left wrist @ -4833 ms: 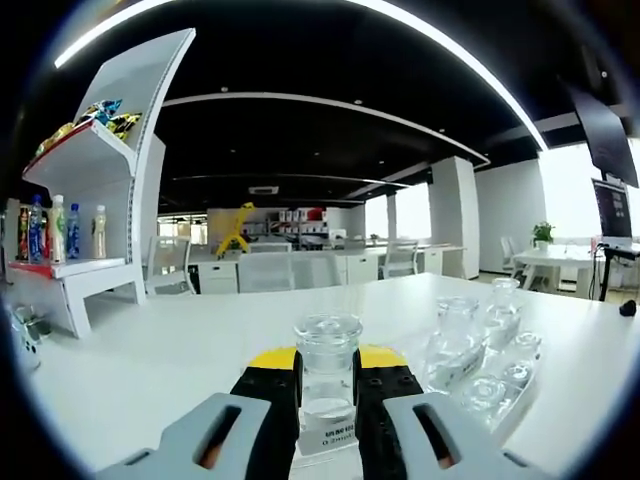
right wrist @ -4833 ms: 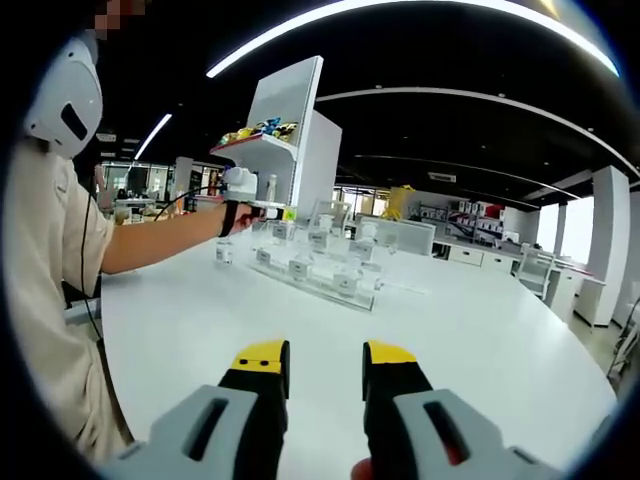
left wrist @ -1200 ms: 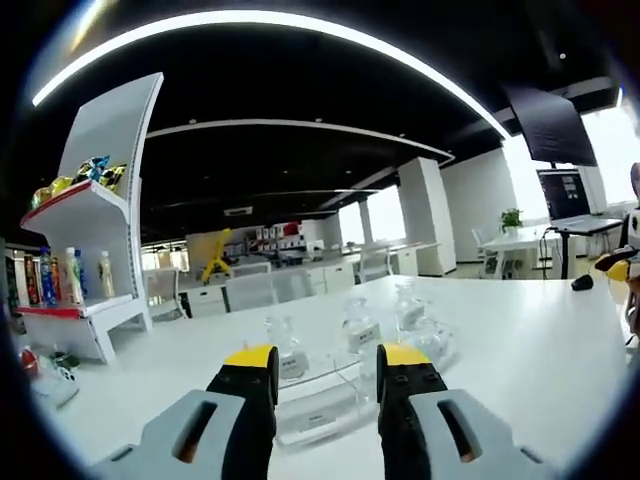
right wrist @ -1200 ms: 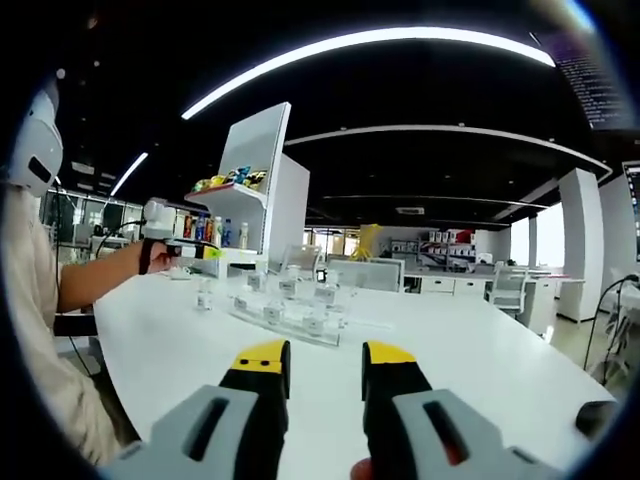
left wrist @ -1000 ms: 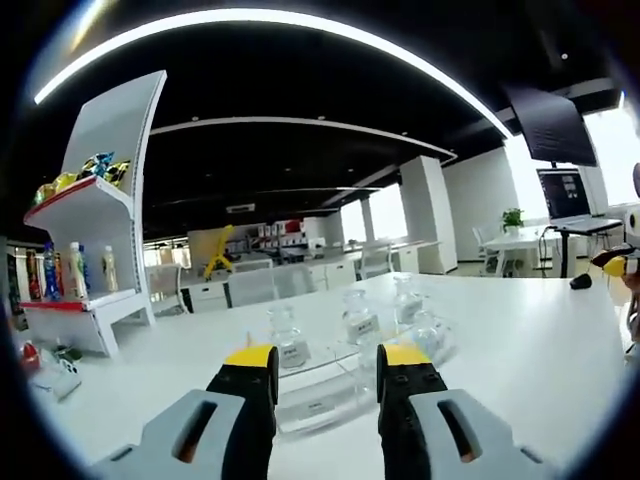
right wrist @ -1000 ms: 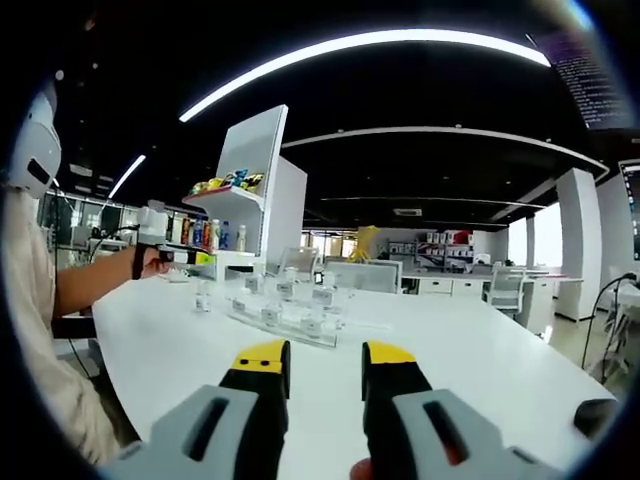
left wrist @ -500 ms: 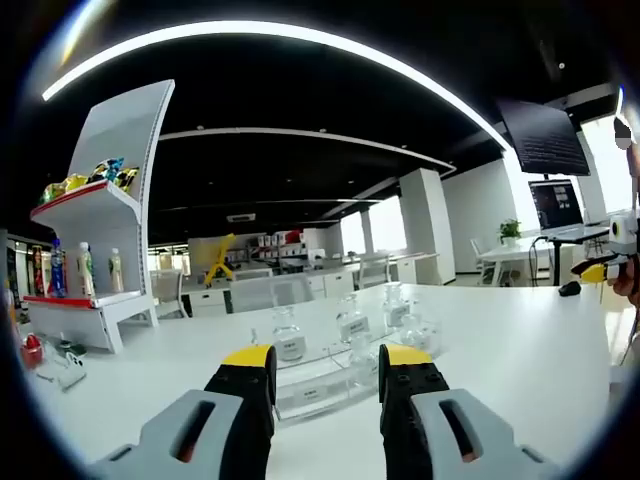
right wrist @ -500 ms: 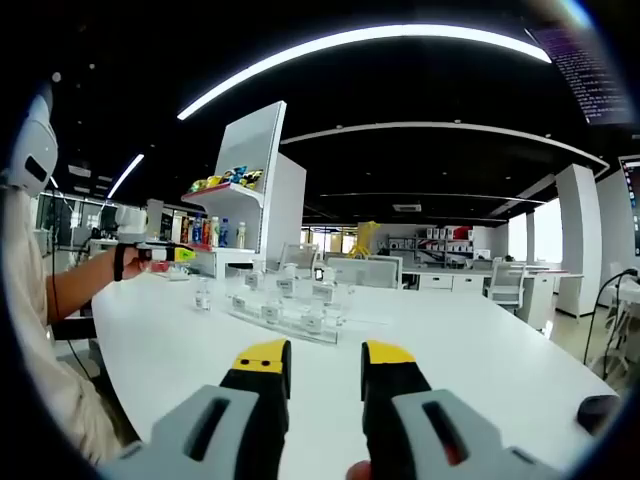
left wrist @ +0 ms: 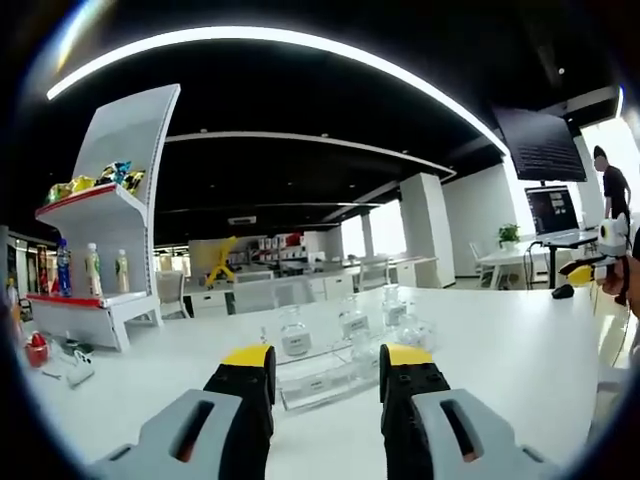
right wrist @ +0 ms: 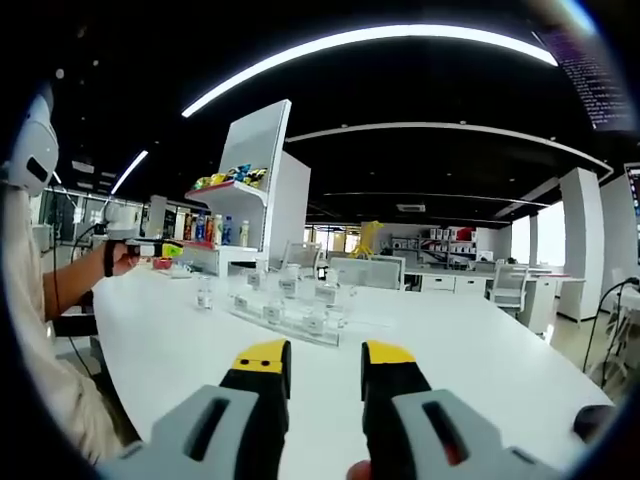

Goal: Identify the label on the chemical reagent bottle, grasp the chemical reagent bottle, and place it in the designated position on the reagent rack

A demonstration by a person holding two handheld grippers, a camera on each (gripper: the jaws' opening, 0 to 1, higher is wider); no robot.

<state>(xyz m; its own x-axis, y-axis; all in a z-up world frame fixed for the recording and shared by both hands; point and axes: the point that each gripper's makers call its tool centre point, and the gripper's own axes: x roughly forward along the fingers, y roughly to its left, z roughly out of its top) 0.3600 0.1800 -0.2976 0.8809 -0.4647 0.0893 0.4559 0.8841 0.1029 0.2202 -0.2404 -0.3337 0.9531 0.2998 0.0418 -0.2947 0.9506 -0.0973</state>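
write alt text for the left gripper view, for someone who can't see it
The left gripper, jaws open and empty, points across a white table at a clear reagent rack holding small labelled glass bottles. A white display shelf with drinks stands at left.

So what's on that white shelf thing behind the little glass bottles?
The white shelf has colourful snack packets on its top level and a few drink bottles standing below. What sits further back on each level is hidden by the shelf's side.

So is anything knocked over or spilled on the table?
Nothing looks spilled. One small bottle stands upright on the white table, apart from the others in the clear rack.
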